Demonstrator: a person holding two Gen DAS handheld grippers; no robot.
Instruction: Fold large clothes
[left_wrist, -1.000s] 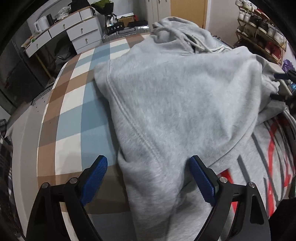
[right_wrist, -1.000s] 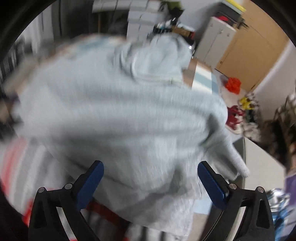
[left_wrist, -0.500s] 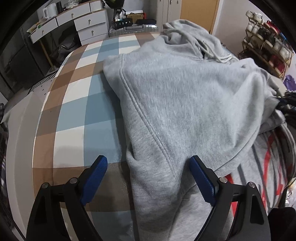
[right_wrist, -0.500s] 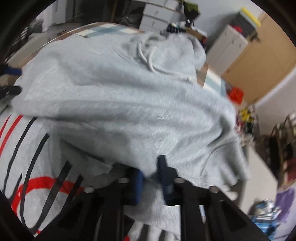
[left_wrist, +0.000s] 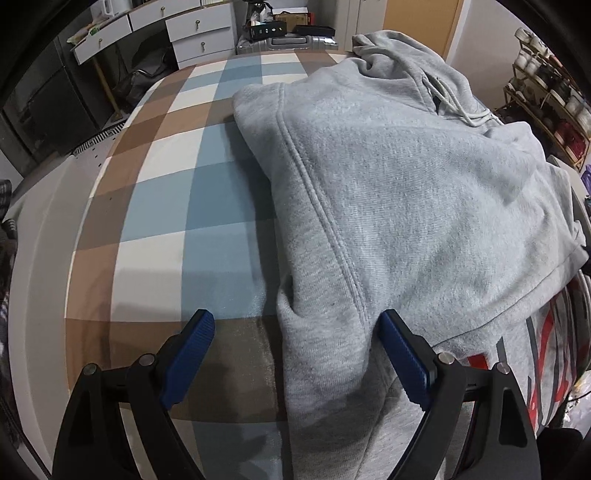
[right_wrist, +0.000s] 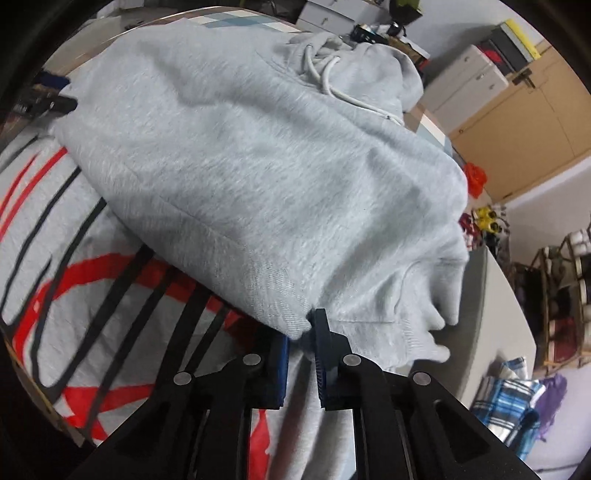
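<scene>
A light grey hoodie (left_wrist: 406, 184) lies folded over on the checked bed cover (left_wrist: 166, 192), hood and white drawstrings at the far end. My left gripper (left_wrist: 295, 354) is open, its blue pads on either side of the hoodie's near left fold without pressing it. In the right wrist view the hoodie (right_wrist: 258, 166) fills the middle. My right gripper (right_wrist: 301, 343) is shut on the ribbed lower corner of the hoodie, a pinch of cloth between the pads. Grey cloth printed with red and black lines (right_wrist: 74, 258) lies under the folded part.
White drawers (left_wrist: 184, 33) and a silver suitcase (left_wrist: 288, 40) stand beyond the bed's far end. A shoe rack (left_wrist: 546, 85) is at the right. A wooden door (right_wrist: 517, 122), a red thing on the floor (right_wrist: 474, 177) and a blue checked cloth (right_wrist: 506, 402) lie off the bed's right side.
My right gripper went from wide open above the hoodie to shut on its lower corner. The left gripper stayed open and rolled a little.
</scene>
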